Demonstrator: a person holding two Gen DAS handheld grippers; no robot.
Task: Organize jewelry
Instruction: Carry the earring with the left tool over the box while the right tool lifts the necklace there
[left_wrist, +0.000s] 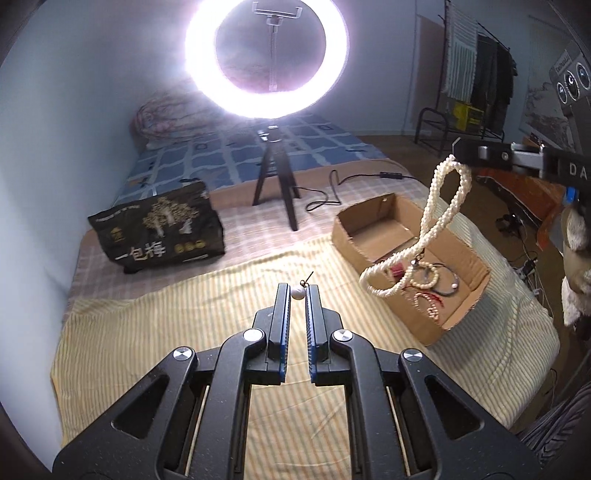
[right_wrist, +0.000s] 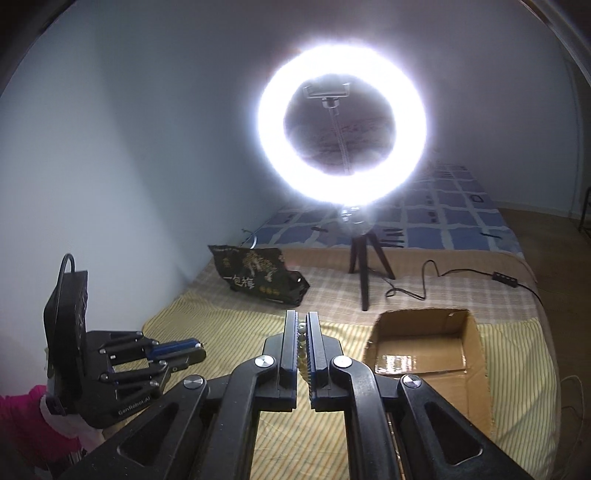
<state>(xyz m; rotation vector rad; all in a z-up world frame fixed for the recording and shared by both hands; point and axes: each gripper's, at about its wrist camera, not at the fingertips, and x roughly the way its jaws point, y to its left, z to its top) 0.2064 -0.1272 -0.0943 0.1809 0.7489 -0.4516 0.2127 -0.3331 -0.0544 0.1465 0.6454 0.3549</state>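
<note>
My left gripper (left_wrist: 298, 291) is shut on a small white pearl earring (left_wrist: 297, 292) with a dark hook, held just above the yellow striped cloth (left_wrist: 184, 332). My right gripper (right_wrist: 302, 328) is shut on a thick twisted pearl necklace (left_wrist: 439, 221), whose beads show between its fingers (right_wrist: 302, 350). In the left wrist view the necklace hangs from the right gripper (left_wrist: 461, 151) in long loops over the open cardboard box (left_wrist: 373, 243). Its lowest loop reaches the box's front part, where bead bracelets (left_wrist: 428, 280) and dark bangles lie. The left gripper also shows in the right wrist view (right_wrist: 199, 345).
A lit ring light on a black tripod (left_wrist: 275, 184) stands behind the cloth, its cable trailing right. A black snack bag (left_wrist: 159, 229) lies at the back left. The bed ends at a wall on the left; a clothes rack (left_wrist: 476, 74) stands far right.
</note>
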